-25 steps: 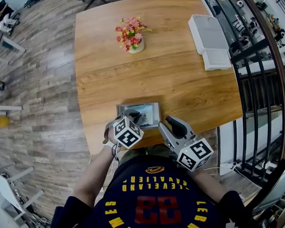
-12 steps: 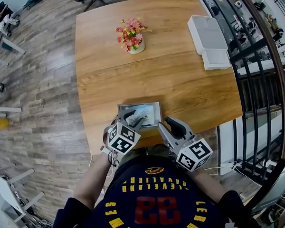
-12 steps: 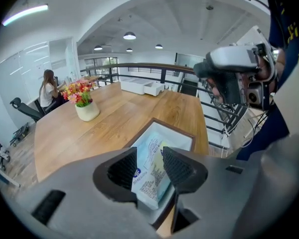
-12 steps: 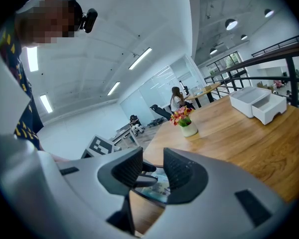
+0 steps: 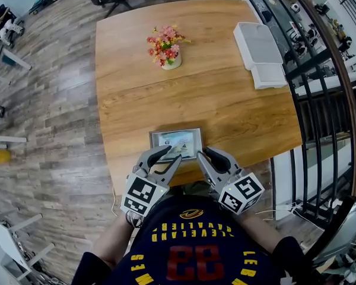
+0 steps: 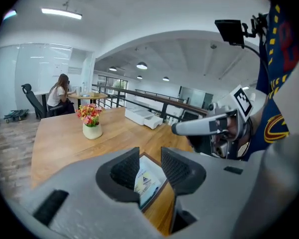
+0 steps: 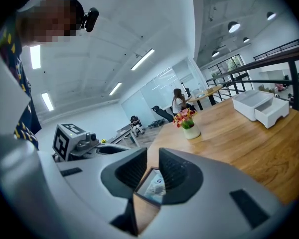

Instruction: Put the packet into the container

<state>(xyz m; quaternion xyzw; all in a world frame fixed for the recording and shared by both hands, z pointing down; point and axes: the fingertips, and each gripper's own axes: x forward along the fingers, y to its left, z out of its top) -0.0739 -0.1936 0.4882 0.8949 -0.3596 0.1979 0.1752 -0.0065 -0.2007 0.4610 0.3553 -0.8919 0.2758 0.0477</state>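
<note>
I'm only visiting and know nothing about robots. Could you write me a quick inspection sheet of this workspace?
Surface: wooden table, bare over most of its top.
Job's things: packet lies inside the flat container, near the person's edge.
Clutter: flower pot at the far side; white boxes at the far right corner.
Grippers: left gripper and right gripper sit just short of the container, jaws closing, nothing between them.
Cables: thin white cord below the left gripper.
Surroundings: plank floor, black railing, seated person at a distant table.
</note>
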